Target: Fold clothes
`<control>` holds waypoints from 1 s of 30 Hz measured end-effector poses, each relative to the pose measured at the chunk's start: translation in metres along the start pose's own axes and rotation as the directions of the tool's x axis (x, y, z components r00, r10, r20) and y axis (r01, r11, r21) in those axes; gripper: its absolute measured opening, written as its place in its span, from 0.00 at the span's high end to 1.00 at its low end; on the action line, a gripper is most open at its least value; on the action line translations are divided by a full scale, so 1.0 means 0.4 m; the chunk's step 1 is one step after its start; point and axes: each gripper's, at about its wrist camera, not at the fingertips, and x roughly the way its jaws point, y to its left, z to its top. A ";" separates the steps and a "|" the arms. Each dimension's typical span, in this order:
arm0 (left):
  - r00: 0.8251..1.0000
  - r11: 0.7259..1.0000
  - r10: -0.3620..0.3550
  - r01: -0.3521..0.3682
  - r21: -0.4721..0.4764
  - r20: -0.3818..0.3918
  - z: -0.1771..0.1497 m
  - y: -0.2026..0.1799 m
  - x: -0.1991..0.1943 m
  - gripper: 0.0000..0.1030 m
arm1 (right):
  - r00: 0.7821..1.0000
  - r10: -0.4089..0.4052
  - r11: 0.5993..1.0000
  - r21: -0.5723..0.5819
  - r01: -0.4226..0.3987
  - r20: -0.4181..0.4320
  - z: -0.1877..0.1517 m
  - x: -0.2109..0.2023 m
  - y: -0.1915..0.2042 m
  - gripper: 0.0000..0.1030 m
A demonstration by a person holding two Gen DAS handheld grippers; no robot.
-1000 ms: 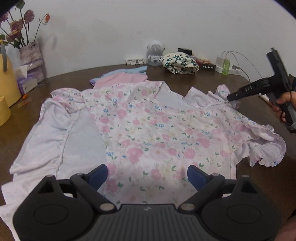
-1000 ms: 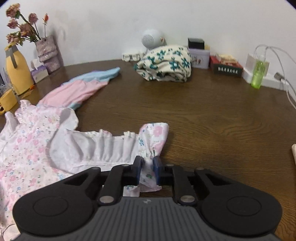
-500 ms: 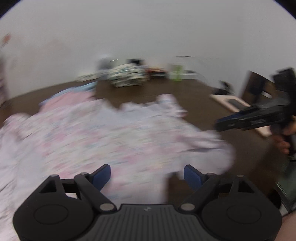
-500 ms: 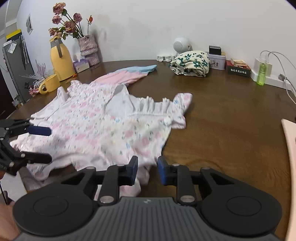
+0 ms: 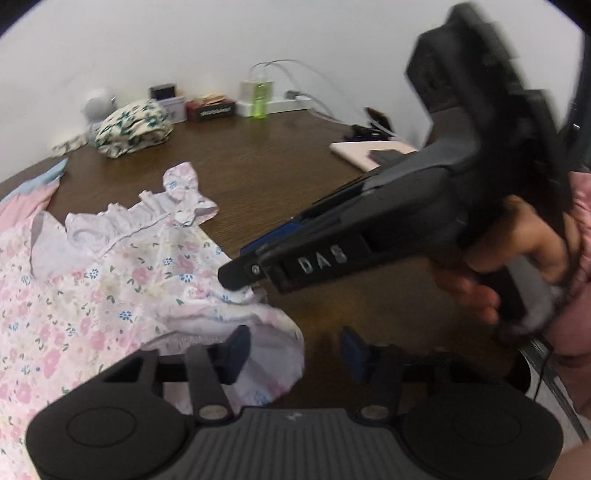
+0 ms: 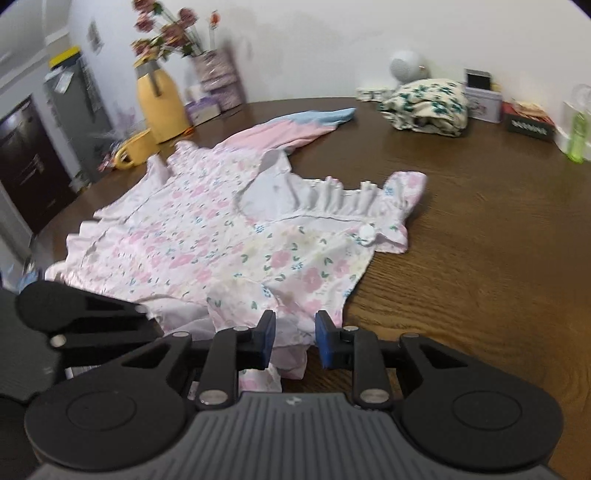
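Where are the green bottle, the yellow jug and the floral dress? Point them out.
green bottle (image 5: pixel 259 99), left wrist view, on its body.
yellow jug (image 6: pixel 160 107), right wrist view, on its belly.
floral dress (image 6: pixel 207 236), right wrist view, on its printed front.

yellow jug (image 6: pixel 159 107) with dried flowers (image 6: pixel 162 35), green bottle (image 5: pixel 259 99), possibly a speaker (image 6: pixel 405 66).

Plain white wall (image 6: pixel 332 40) behind dark wooden table (image 6: pixel 480 229)
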 end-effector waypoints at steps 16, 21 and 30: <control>0.997 1.000 -0.022 0.021 -0.007 -0.071 -0.092 0.108 -0.077 1.00 | 0.998 -0.020 0.989 -0.148 0.011 -0.059 -0.031 0.041 0.013 0.91; 0.996 0.999 -0.040 0.041 0.003 -0.081 -0.122 0.115 -0.094 0.98 | 0.998 -0.054 0.983 -0.179 0.046 -0.044 -0.037 0.038 0.028 0.90; 0.991 0.999 0.017 -0.012 -0.035 0.136 -0.158 0.191 -0.256 0.21 | 0.976 -0.074 0.994 -0.068 0.089 0.207 -0.086 -0.139 0.063 0.46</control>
